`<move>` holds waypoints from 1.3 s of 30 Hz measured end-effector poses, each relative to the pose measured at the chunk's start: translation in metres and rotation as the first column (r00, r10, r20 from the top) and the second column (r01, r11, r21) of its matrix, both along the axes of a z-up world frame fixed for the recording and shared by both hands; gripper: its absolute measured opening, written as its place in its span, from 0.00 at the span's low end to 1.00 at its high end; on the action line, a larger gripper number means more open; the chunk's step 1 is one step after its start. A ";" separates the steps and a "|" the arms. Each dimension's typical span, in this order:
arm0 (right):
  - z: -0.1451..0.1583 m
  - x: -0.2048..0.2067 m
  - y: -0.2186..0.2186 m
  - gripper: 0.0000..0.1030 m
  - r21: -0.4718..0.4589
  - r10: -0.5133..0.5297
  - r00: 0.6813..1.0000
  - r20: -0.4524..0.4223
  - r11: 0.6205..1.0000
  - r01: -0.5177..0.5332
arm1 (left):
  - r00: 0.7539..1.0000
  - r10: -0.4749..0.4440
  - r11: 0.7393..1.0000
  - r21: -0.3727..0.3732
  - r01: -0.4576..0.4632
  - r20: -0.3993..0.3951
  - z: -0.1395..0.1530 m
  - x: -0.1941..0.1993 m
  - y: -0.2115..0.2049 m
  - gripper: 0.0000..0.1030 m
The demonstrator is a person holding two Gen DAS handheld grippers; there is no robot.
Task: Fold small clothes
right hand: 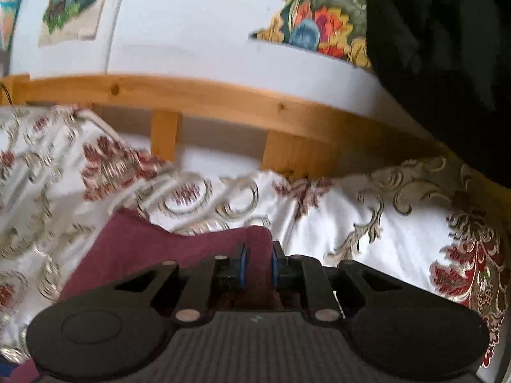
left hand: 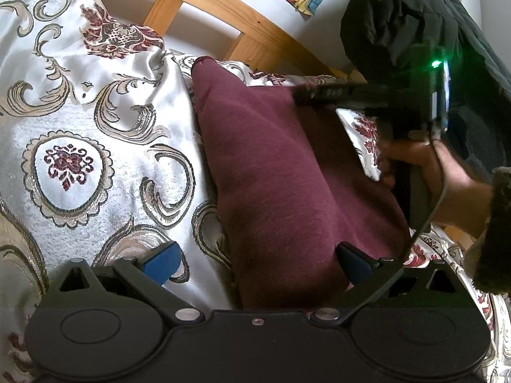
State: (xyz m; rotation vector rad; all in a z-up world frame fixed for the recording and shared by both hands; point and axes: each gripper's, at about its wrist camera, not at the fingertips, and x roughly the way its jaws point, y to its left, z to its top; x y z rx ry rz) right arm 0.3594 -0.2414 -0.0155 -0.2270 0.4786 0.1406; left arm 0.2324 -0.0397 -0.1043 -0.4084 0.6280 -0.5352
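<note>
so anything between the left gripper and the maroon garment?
Nothing visible. The left gripper is open with the maroon garment already lying between its fingers on the bedspread. The right gripper is shut on its far edge.

Maroon garment (left hand: 287, 172): matt, fuzzy knit cloth. Bedspread (left hand: 95, 121): glossy satin-like brocade. Bed rail (right hand: 223, 95): smooth knotty wood. Grippers: matt black plastic.

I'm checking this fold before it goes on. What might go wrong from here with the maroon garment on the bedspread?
1. The right hand-held gripper pinches only a narrow edge of the maroon garment; the cloth may slip out as it is carried over.
2. The left hand-held gripper stands open over the near end without clamping it, so the whole piece could drag instead of folding.
3. The glossy patterned bedspread looks slick and already rumpled, so it may bunch under the garment.
</note>
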 end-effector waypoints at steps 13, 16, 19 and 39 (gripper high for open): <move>-0.011 -0.044 -0.054 0.83 0.184 -0.115 0.993 0.002 0.976 0.113 | 1.000 -0.009 1.000 0.009 0.009 0.002 -0.001 0.003 0.000 1.00; -0.018 -0.058 -0.070 0.96 0.353 -0.072 0.997 -0.038 0.932 0.081 | 1.000 -0.009 1.000 0.009 0.009 0.002 -0.001 0.003 -0.001 1.00; -0.029 -0.063 -0.081 0.98 0.429 -0.092 0.990 -0.108 0.894 0.130 | 1.000 -0.009 1.000 0.009 0.009 0.002 -0.001 0.003 0.000 0.99; -0.028 -0.082 -0.070 0.87 0.401 -0.141 0.989 -0.048 0.904 0.149 | 1.000 -0.008 1.000 0.010 0.008 0.003 -0.001 0.003 -0.001 0.99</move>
